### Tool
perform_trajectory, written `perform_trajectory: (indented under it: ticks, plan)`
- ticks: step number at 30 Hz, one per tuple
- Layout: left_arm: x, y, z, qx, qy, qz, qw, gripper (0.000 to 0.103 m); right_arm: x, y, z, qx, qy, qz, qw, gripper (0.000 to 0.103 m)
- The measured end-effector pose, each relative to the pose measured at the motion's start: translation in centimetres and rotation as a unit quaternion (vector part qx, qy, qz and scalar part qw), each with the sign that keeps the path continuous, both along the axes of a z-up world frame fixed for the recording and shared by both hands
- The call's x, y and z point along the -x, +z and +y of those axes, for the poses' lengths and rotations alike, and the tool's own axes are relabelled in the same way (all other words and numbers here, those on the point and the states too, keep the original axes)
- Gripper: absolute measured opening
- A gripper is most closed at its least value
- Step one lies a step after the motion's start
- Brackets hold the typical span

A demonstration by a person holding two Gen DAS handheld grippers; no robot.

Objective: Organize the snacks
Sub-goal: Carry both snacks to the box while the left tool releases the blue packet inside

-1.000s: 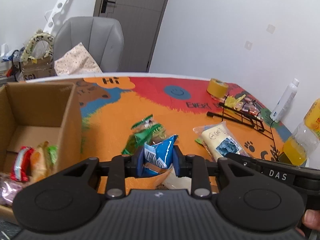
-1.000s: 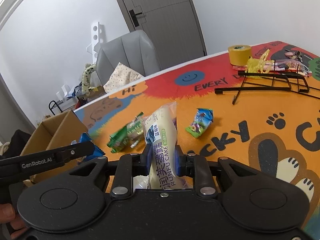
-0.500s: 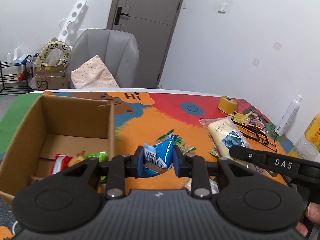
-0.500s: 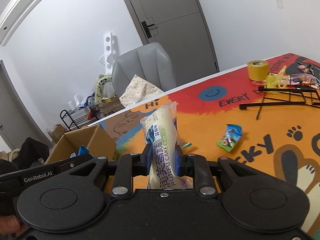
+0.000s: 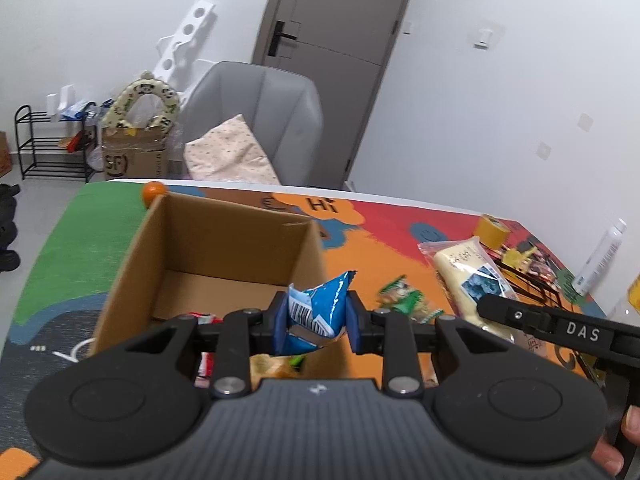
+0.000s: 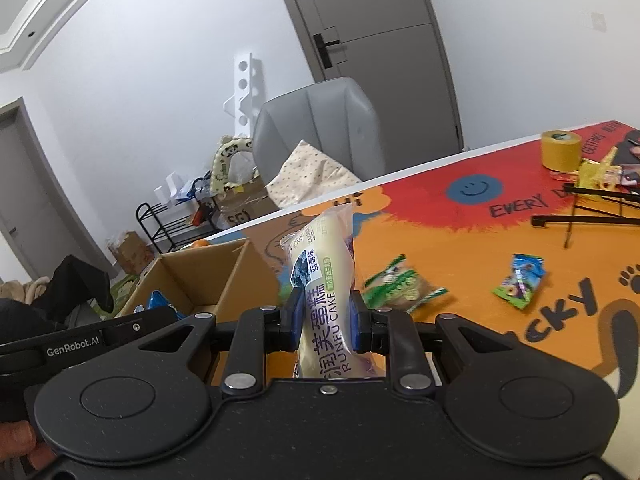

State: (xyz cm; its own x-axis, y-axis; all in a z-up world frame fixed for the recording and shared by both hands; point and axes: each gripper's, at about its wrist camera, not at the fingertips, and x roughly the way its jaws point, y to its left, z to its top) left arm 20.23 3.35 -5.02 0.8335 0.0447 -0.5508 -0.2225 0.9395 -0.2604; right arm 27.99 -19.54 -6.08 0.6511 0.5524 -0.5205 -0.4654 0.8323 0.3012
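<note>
Box (image 5: 224, 240) sits open right under my left gripper (image 5: 316, 320), which pinches the blue packet (image 5: 320, 304) over it. My right gripper (image 6: 326, 320) squeezes the long cake bag (image 6: 324, 272), pointing away, beside the box's right wall.

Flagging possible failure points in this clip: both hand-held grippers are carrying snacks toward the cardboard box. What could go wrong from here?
1. The right hand-held gripper pinches the tall cake pack low down, so the top-heavy pack might tilt or slip.
2. The left hand-held gripper holds the blue snack packet about over the right wall of the cardboard box; released here, it could fall outside.
3. The two grippers are close together beside the box and may bump.
</note>
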Motion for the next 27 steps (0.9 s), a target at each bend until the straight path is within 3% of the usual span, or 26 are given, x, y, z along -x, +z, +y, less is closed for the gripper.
perform_trajectory:
  ticks: [10,27]
  plan:
    - [0.0,-0.3,4.2,0.009,0.033,0.011,0.9994,0.029,0.0,0.8,4.4,0.017,0.032,-0.003,0.999,0.021]
    - [1.4,-0.6,8.8,0.03,0.064,0.014,0.9974,0.054,0.5,1.0,11.5,0.023,0.084,-0.005,0.996,0.021]
